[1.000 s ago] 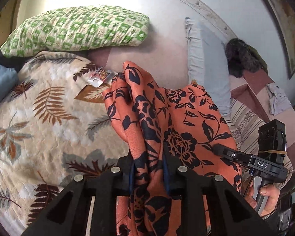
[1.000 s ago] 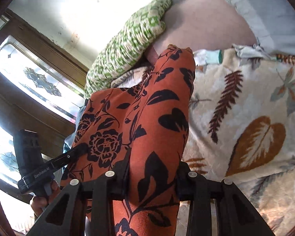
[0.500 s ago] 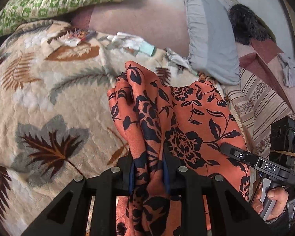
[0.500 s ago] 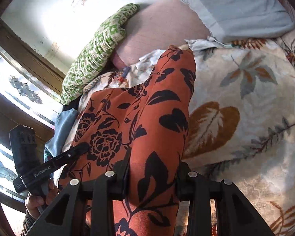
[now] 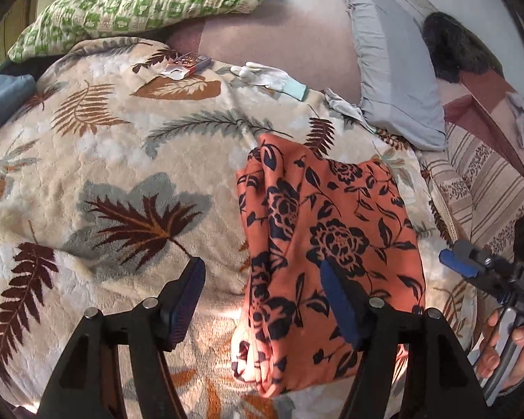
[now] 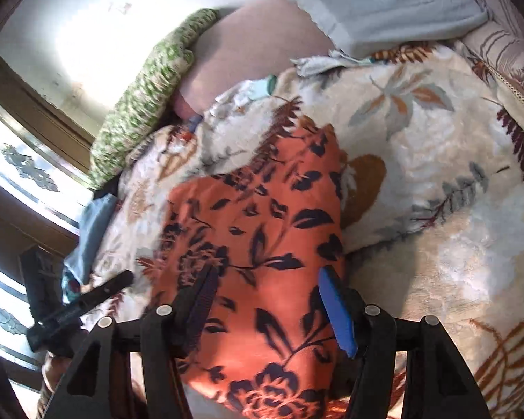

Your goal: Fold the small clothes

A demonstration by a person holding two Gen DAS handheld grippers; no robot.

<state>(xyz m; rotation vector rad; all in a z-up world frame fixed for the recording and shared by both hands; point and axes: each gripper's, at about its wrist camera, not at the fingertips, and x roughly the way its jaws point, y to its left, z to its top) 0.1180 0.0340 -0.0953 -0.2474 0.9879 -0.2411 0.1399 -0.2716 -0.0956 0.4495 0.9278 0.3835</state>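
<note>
The orange floral garment (image 5: 332, 244) lies folded on the leaf-print blanket (image 5: 122, 160), directly ahead of and below both grippers. Left gripper (image 5: 262, 300): jaws opening, pads clear of the fabric; the garment's left edge sits in the gap between them, nearer the right-hand pad, and nothing is held. Right gripper (image 6: 269, 300): jaws opening, with the garment's near end spread beneath and between the pads, no pinch visible. In the left wrist view the right gripper (image 5: 471, 265) appears just beside the garment's right edge, with the person's hand (image 5: 510, 345) on its handle. The garment's long axis runs away from both grippers, from the near end toward the grey pillow (image 5: 394, 70) and the green patterned pillow (image 5: 139, 3) beyond. Judgement: both grippers stand at the near short end, one at each side edge, so neither is clearly nearer; a further fold would need a re-grip at the near corners and a carry forward along the long axis.
</note>
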